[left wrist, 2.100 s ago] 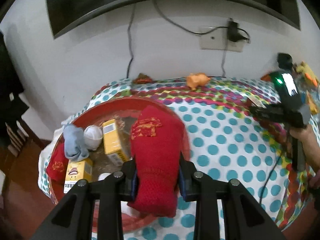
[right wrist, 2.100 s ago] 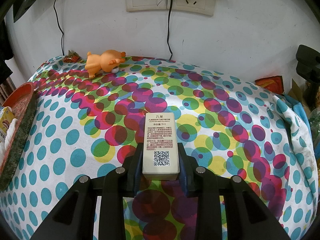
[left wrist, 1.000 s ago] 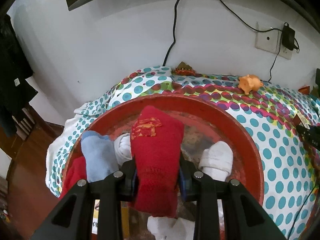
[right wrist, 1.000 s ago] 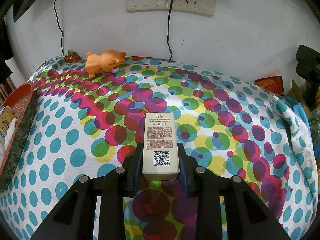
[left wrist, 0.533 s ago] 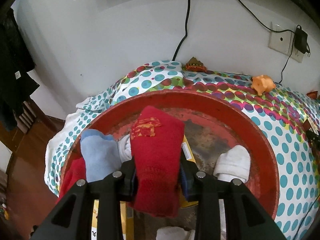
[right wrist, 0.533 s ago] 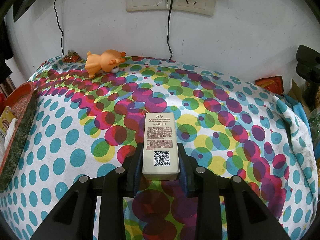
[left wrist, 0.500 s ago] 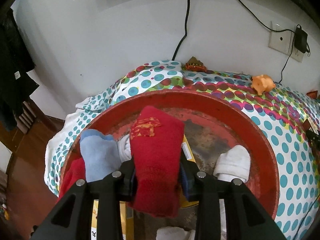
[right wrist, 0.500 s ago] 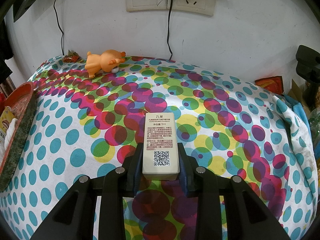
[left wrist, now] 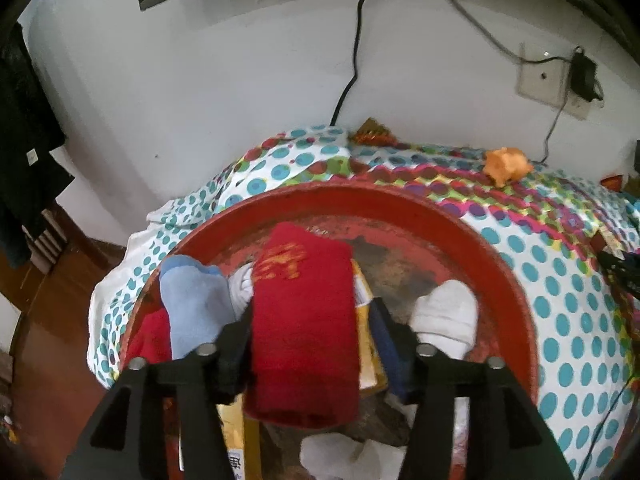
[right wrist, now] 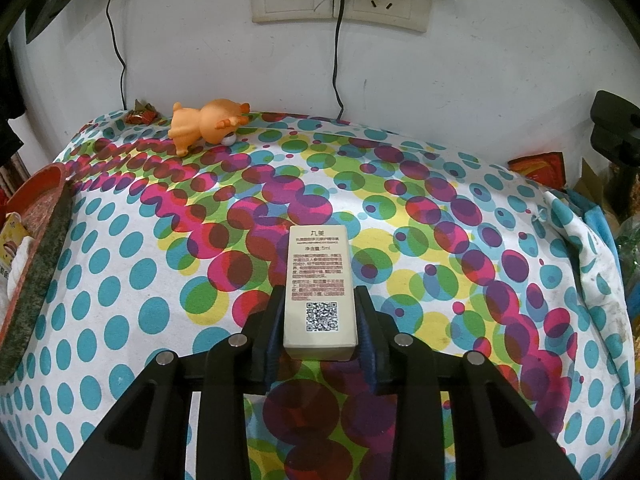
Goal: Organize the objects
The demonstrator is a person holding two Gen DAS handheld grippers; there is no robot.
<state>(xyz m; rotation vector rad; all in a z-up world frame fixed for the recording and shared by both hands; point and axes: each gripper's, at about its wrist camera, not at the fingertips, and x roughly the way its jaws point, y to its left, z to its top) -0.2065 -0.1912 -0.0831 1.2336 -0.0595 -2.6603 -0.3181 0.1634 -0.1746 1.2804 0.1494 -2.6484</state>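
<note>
One red sock (left wrist: pixel 304 320), newly unclamped

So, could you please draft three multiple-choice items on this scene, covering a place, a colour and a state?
1. Where is the red sock?
A. over the red basin
B. beside the orange toy
C. on the floor

2. What colour is the sock left of the red sock?
A. green
B. light blue
C. black

3. What is the right gripper doing?
A. standing open and empty
B. gripping a cable
C. clamping the white box

Answers: 1 A, basin rim surrounds it, left gripper just opened; 2 B, the light blue sock; 3 C, both pads press its sides.
</note>
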